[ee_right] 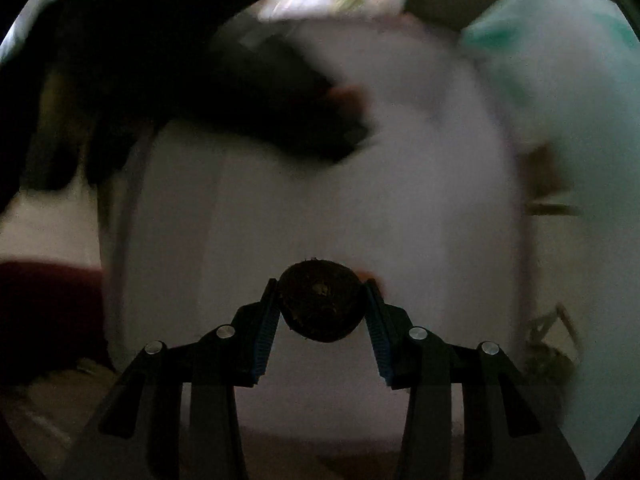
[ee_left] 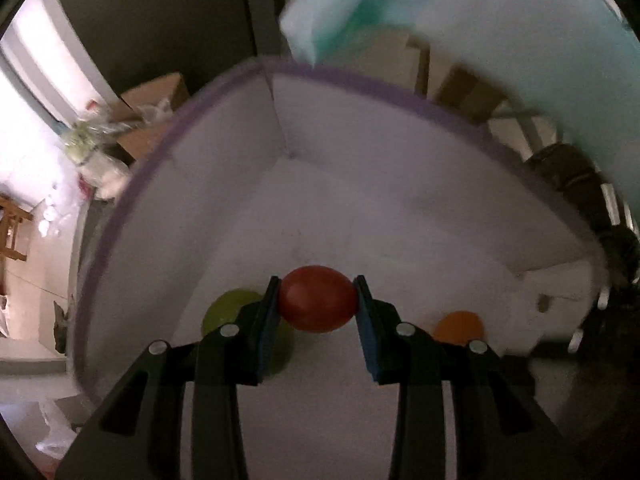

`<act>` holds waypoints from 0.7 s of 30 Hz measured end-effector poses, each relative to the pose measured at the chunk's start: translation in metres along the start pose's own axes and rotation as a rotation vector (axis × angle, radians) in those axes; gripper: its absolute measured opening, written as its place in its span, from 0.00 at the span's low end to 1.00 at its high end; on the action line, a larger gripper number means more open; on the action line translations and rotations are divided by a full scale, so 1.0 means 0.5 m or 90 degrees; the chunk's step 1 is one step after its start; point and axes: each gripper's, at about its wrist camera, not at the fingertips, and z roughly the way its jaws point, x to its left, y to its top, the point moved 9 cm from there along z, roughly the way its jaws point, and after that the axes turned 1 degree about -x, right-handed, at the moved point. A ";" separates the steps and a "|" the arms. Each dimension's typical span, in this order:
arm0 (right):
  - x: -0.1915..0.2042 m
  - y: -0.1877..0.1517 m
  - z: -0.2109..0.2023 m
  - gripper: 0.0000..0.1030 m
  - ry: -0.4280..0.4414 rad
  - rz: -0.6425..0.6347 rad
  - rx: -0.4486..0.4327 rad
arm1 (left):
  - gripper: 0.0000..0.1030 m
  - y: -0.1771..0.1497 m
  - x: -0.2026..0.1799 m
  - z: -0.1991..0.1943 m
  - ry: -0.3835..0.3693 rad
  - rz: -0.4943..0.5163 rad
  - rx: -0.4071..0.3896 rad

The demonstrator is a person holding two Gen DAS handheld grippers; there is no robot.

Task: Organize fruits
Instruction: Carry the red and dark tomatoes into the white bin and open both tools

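My left gripper is shut on a red round fruit and holds it inside a pale box with a purple rim. A green fruit lies on the box floor behind the left finger. An orange fruit lies on the floor to the right. My right gripper is shut on a dark brown fuzzy fruit, a kiwi, held above the same pale box. The left gripper with its red fruit shows blurred at the upper left of the right wrist view.
A teal and white bag hangs at the upper right. Cardboard boxes and plastic bags lie on the floor to the left. A wooden stool stands at the far left. A dark red object sits left of the box.
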 end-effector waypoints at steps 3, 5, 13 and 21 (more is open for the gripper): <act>0.029 0.004 0.040 0.41 -0.002 -0.050 0.039 | 0.35 0.009 0.003 0.044 0.006 0.027 0.030; 0.031 0.002 0.054 0.41 -0.008 -0.070 0.054 | 0.35 0.013 0.006 0.063 0.007 0.034 0.043; 0.032 0.005 0.068 0.47 0.005 -0.063 0.060 | 0.36 0.013 0.015 0.078 0.013 0.033 0.058; 0.031 0.017 0.002 0.62 0.020 -0.031 -0.008 | 0.56 0.020 0.024 0.050 0.014 0.013 0.042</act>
